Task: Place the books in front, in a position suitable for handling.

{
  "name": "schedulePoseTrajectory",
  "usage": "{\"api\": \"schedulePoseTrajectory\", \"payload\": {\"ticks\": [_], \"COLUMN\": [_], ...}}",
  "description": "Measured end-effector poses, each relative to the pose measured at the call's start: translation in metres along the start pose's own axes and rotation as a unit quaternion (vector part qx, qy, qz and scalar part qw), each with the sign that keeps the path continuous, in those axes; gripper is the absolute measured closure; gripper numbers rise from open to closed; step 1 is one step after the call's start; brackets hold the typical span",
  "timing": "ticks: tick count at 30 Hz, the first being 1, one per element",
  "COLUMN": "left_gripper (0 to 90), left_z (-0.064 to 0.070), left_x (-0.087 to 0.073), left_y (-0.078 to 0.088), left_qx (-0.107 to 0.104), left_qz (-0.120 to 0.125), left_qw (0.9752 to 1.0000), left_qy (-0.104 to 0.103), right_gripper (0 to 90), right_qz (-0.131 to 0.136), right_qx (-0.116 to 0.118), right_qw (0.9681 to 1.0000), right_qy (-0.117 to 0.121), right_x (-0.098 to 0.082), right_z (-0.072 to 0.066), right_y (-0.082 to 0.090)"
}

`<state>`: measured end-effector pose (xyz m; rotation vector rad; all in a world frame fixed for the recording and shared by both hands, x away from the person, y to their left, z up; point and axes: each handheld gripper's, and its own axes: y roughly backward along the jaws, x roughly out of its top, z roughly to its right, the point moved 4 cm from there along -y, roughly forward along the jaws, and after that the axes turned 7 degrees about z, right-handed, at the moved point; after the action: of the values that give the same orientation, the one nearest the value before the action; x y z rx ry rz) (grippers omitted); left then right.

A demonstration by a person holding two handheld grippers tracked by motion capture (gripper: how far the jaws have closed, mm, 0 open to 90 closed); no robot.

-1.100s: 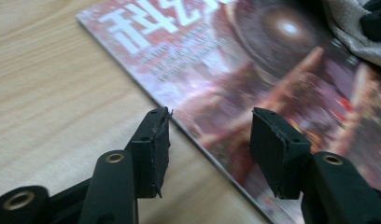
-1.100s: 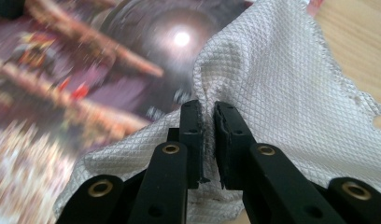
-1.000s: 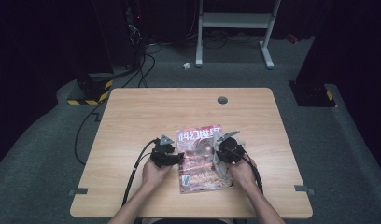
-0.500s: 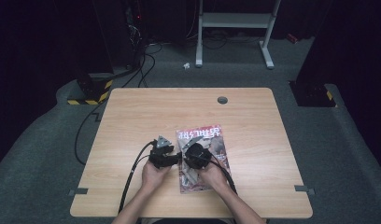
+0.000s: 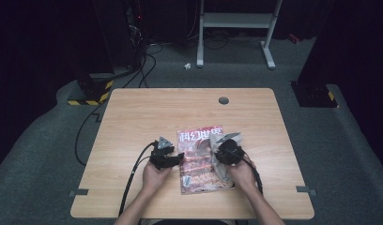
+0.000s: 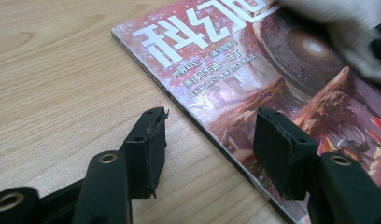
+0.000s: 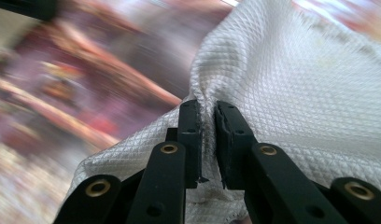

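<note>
**Wiping the magazine cover — cloth in my right jaws, left steadying the spine**

Step in hand: a wipe of the cover. My right gripper [image 7: 206,140] has its jaws pinched narrow on a fold of the white quilted cloth [image 7: 296,88]; the weave bunches right at the pads. From the high view the cloth [image 5: 225,140] sits over the right-hand part of the magazine [image 5: 196,161], which lies flat on the bench [image 5: 133,117], near the front edge and a little right of centre, title end away from me. The right gripper view is smeared behind the cloth, so I judge the stroke is under way.

My left gripper [image 6: 207,149] stands with its jaws apart, holding nothing, and they have just been opening a little further. They straddle the magazine's spine edge: one jaw over bare wood, the other over the cover. Whether that pad presses on the cover I cannot tell.

Next move, as I judge it: carry the cloth across the cover without dragging the magazine along. That calls for the left side to bear on the spine edge, and for a light, flat stroke so the cover does not buckle or lift.

Surface: pale wood-grain bench, a round cable port [image 5: 223,100] near the far edge. Room: dim, grey carpet, cables trailing at the left, a white frame stand [image 5: 236,21] beyond, yellow-black hazard tape [image 5: 88,99] at the far left corner.
</note>
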<state>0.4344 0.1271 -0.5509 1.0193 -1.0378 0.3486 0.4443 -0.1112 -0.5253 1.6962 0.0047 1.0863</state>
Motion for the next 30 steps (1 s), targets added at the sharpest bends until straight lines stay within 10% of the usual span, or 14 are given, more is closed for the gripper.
{"api": "schedulePoseTrajectory", "payload": {"ticks": [3, 8, 15, 19, 23, 30], "left_gripper": [43.6, 43.5, 43.5, 43.5, 43.5, 43.5], "left_z": [0.0, 0.0, 0.0, 0.0, 0.0, 0.0], "left_x": [0.0, 0.0, 0.0, 0.0, 0.0, 0.0], "left_y": [0.0, 0.0, 0.0, 0.0, 0.0, -0.001], "left_qx": [0.0, 0.0, -0.002, -0.002, -0.002, -0.001], "left_qz": [0.0, 0.0, 0.0, 0.0, -0.001, 0.0], "left_qw": [1.0, 1.0, 1.0, 1.0, 1.0, 1.0], "left_qy": [0.0, -0.001, 0.001, 0.003, 0.001, 0.001], "right_gripper": [80.4, 80.8, 80.8, 80.9, 80.8, 80.7], "right_qz": [-0.001, -0.005, 0.01, 0.015, 0.015, 0.006], "right_qx": [-0.009, -0.016, 0.061, 0.062, 0.09, 0.01], "right_qw": [0.9998, 0.9998, 0.9963, 0.9941, 0.9941, 0.9997], "right_qy": [-0.015, 0.012, 0.06, 0.087, 0.059, 0.023], "right_x": [-0.01, -0.001, 0.028, 0.034, 0.029, 0.004], "right_z": [0.015, -0.003, -0.074, -0.095, -0.082, -0.017], "right_y": [0.01, 0.002, -0.028, -0.035, -0.031, -0.005]}}
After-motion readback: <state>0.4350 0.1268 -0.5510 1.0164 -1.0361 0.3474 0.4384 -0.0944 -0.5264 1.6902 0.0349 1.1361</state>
